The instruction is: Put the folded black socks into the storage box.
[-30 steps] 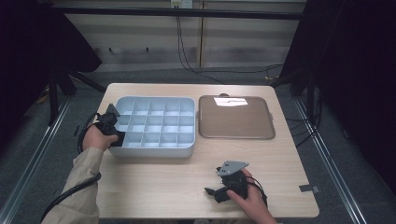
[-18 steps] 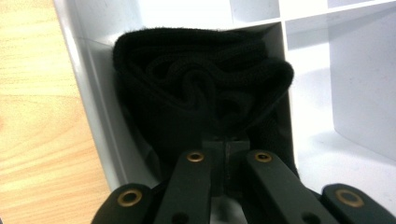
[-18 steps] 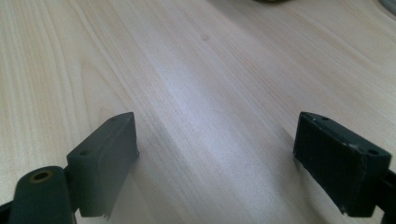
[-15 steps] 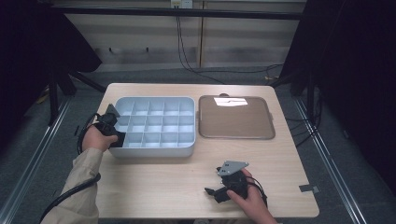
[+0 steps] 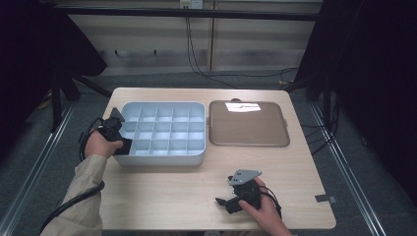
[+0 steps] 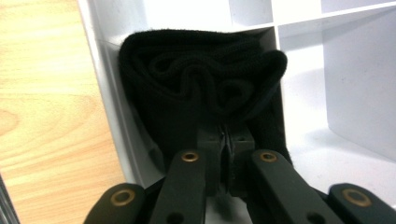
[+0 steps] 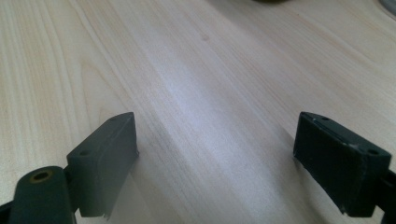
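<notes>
Left gripper (image 6: 224,154) pinching rolled black cloth (image 6: 201,88), pushing it into divided tray's (image 5: 162,130) near-left compartment against outer wall. Right gripper (image 7: 219,158) resting spread on table (image 5: 162,191), far from it.

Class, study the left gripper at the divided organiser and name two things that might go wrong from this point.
1. The left gripper is shut on the rolled black cloth in a corner compartment of the organiser. The roll looks bulky for the cell, so it may spring up or unroll on release.
2. The cloth may snag on the jaws as they withdraw and be dragged out, perhaps shifting the light organiser.
</notes>
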`<action>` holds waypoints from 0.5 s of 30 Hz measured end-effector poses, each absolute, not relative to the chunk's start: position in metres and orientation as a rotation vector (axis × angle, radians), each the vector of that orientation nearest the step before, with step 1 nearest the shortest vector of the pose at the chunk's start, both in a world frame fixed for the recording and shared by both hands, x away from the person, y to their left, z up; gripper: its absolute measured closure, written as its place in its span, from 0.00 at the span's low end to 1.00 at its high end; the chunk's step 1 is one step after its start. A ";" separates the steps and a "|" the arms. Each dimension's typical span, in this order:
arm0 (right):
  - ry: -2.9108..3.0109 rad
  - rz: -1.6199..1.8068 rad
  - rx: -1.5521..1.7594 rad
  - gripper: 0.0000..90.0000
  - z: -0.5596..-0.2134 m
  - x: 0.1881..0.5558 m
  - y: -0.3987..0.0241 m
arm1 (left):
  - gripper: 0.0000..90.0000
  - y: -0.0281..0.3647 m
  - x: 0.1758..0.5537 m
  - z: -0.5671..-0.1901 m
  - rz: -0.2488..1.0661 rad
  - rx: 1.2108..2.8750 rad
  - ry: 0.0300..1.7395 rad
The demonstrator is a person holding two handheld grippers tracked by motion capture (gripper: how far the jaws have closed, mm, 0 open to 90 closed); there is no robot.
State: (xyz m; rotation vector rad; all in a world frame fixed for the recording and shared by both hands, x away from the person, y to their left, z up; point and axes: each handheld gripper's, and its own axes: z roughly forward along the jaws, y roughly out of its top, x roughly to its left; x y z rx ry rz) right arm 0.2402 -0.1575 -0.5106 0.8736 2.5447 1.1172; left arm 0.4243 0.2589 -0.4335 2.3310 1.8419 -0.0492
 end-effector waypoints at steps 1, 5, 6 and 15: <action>2.545 1.117 0.874 0.15 -0.511 0.240 -0.158 | 0.96 0.259 0.424 -0.432 -0.045 2.330 1.840; 2.545 1.117 0.874 0.15 -0.511 0.240 -0.158 | 0.95 0.261 0.424 -0.428 -0.039 2.330 1.840; 2.545 1.117 0.874 0.15 -0.511 0.240 -0.158 | 0.95 0.261 0.424 -0.427 -0.040 2.329 1.838; 2.546 1.117 0.877 0.15 -0.510 0.240 -0.157 | 0.93 0.263 0.425 -0.416 -0.025 2.317 1.834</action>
